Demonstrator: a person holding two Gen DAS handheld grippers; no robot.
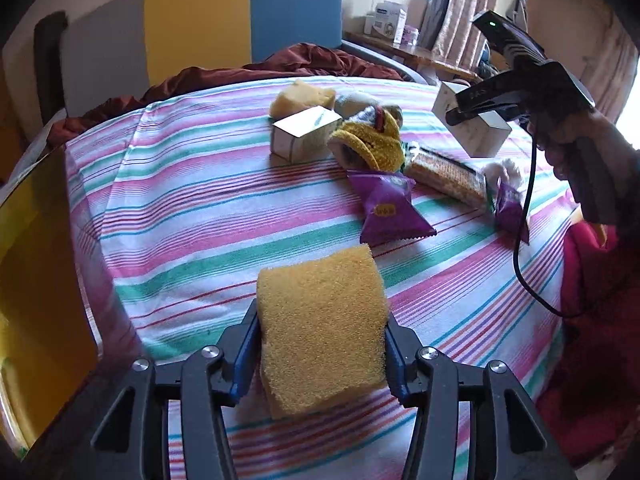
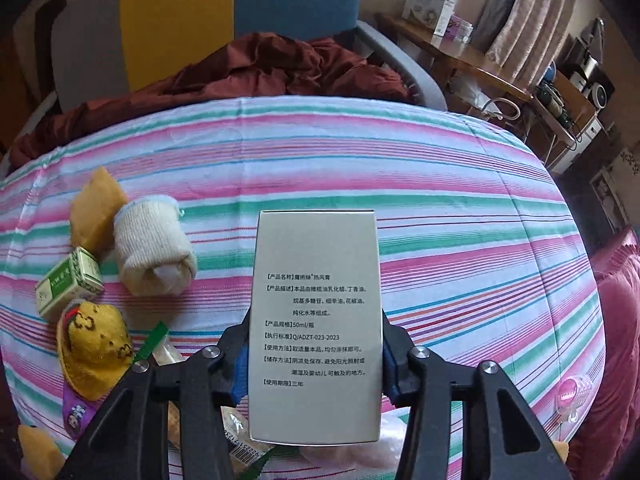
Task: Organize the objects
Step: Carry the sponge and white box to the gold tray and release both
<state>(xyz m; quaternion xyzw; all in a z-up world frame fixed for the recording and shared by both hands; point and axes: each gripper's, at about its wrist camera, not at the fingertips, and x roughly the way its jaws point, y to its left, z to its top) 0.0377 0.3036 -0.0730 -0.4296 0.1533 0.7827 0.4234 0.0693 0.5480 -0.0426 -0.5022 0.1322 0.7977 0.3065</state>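
- Left gripper: my jaws pinch a yellow sponge by its sides, clear above the striped cloth, ready, I judge, for sorting.
- Right gripper: jaws clamped on a white box, printed face up, lifted off the cloth.
- Left of the box: rolled sock, green box, yellow hat, crowded together, unsorted.
- Beyond the sponge: purple packet, biscuit pack.
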